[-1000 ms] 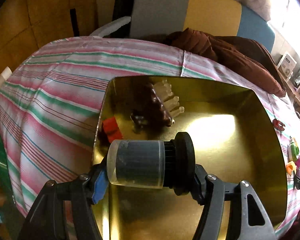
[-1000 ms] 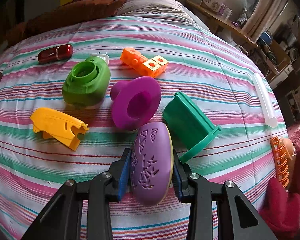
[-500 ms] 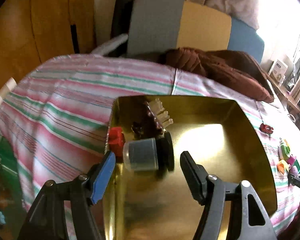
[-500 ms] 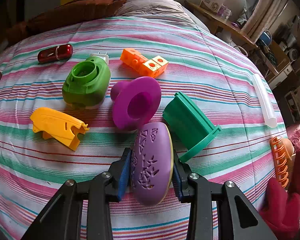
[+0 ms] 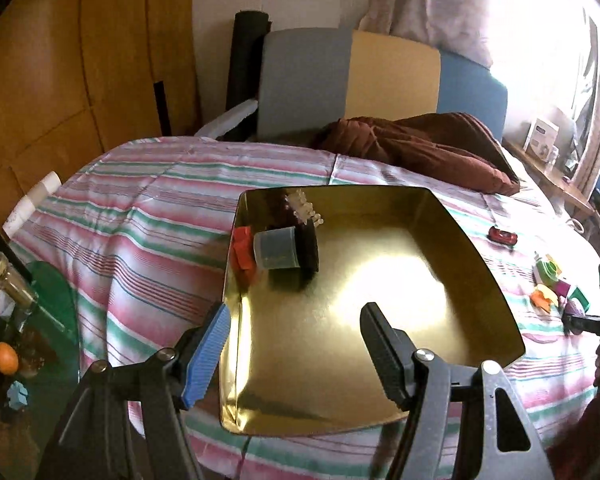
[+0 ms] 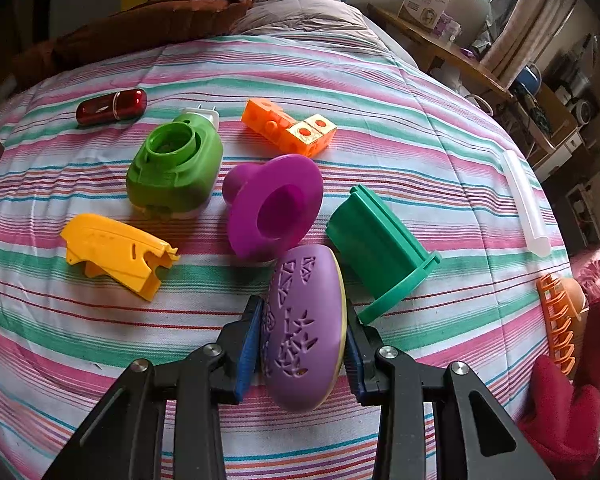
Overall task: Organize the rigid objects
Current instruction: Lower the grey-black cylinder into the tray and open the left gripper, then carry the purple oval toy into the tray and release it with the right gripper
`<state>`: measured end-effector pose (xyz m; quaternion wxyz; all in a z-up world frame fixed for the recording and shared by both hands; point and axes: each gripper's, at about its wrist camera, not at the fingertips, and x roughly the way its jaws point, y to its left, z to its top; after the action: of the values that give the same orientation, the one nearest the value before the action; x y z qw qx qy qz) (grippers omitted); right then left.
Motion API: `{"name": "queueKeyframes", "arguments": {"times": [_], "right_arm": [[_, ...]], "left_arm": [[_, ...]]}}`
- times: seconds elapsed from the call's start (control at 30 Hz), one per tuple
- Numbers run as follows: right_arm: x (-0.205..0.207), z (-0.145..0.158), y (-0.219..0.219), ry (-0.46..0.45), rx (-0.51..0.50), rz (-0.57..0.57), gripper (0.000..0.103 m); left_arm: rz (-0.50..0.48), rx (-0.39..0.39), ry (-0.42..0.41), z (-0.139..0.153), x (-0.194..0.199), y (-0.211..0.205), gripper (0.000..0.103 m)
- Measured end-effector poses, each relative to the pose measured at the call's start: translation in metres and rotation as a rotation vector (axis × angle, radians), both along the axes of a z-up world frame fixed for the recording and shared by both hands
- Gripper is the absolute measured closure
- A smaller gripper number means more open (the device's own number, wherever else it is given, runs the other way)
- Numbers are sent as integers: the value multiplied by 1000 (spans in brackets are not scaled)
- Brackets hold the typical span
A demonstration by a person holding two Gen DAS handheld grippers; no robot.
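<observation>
Left tool [image 5: 295, 343] spread wide, empty, above gold tray [image 5: 480, 264] holding capped jar [image 5: 284, 249]; right tool [image 6: 302, 343] clamped on purple oval case [image 6: 305, 328] among toys on bed.

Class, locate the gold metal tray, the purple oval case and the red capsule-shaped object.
gold metal tray [image 5: 496, 280], left wrist view, right wall.
purple oval case [image 6: 304, 328], right wrist view, patterned face.
red capsule-shaped object [image 6: 112, 106], right wrist view, middle.

tray [image 5: 480, 288]: glossy gold metal | bedspread [image 6: 380, 92]: striped woven cloth | purple case [image 6: 304, 332]: matt plastic
</observation>
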<state>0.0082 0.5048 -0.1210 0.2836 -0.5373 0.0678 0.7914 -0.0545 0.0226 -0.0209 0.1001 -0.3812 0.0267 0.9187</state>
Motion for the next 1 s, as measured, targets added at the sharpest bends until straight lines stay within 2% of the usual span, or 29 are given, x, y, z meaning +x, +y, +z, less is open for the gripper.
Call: {"name": "queueKeyframes", "arguments": {"times": [0.33,0.53,0.7,0.83,1.0], "right_arm": [[2,0,1,4,-38,-16,66],[4,4,-11,-52,-80,23,66],[8,8,-39,-97,-124,117,66],[9,9,-68,-120,-121,198,66],[9,26,-88,-39,-165,224,67]], "left_arm": [[2,13,2,0,13,-9,35],[17,27,1,-2,16,-17,35],[27,28,-11,-8,17,-20,35],[45,34,-16,-10,18,-27,35],[59,31,-14,-10,20,-34,35]]}}
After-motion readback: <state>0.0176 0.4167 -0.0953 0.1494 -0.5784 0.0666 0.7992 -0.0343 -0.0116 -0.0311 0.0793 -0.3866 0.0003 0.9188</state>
